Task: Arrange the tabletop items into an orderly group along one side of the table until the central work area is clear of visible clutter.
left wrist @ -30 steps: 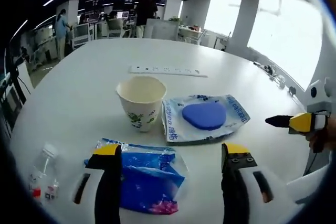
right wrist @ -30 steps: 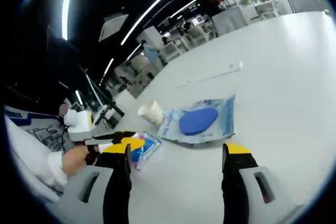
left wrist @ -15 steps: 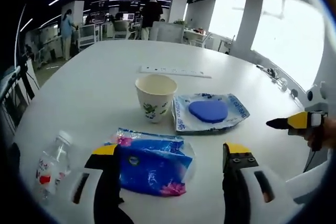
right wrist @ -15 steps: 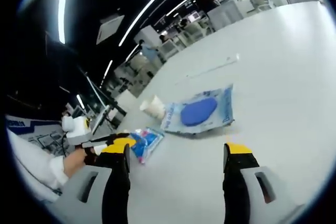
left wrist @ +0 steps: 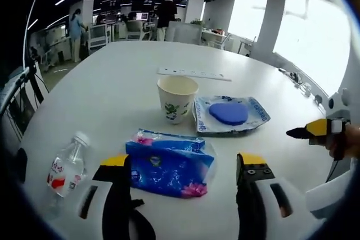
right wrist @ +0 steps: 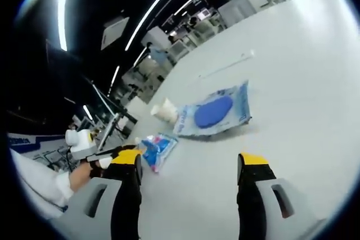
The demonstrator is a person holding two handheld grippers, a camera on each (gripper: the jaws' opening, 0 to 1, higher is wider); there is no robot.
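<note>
**White table, both grippers apart**

Blue tissue pack point(left wrist: 169, 162) lies near the left gripper point(left wrist: 183, 170), whose jaws stand apart, holding nothing. Cup point(left wrist: 177, 99) and pouch point(left wrist: 229, 115) sit beyond; bottle point(left wrist: 66, 167) left. The right gripper point(right wrist: 191, 164) is likewise spread, holding nothing.

The left gripper point(left wrist: 183, 164) has two black jaws with yellow tips, each on a light grey base with a dark slot. The right gripper point(right wrist: 188, 164) looks the same. Black cable curls by the left one's base. The person's sleeve point(right wrist: 31, 181) is white.
</note>
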